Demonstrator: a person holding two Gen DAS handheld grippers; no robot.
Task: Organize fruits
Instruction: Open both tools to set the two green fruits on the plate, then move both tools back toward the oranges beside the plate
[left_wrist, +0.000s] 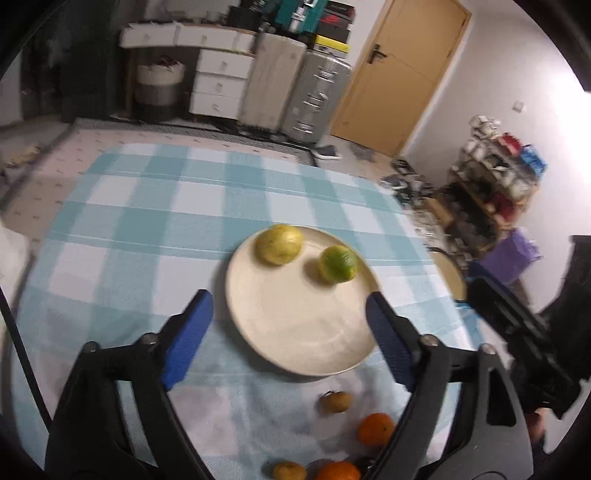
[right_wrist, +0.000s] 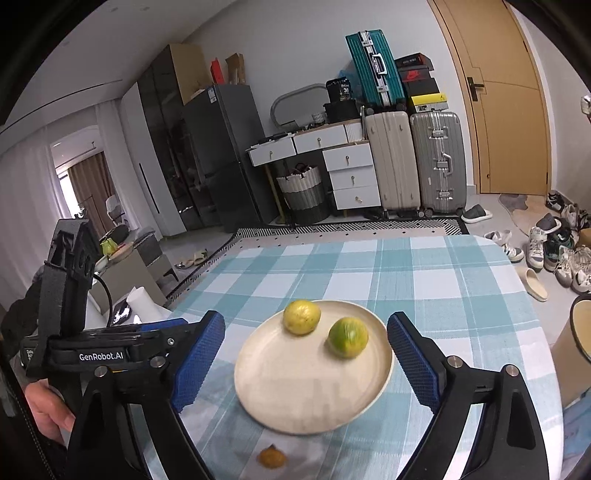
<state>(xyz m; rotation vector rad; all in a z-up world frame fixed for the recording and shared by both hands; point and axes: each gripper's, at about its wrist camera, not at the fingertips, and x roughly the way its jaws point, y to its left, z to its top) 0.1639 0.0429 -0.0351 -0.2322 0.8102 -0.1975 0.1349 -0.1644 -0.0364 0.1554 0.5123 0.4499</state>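
A cream plate sits on the checked tablecloth. On it lie a yellow fruit and a green-yellow citrus. My left gripper is open and empty, above the plate's near side. My right gripper is open and empty, its fingers either side of the plate. Near me on the cloth lie two oranges and two small brown fruits. One brown fruit shows in the right wrist view.
The teal and white tablecloth covers the table. The left gripper's body shows at the left of the right wrist view. Suitcases, drawers and a door stand behind. Shoes lie on the floor at right.
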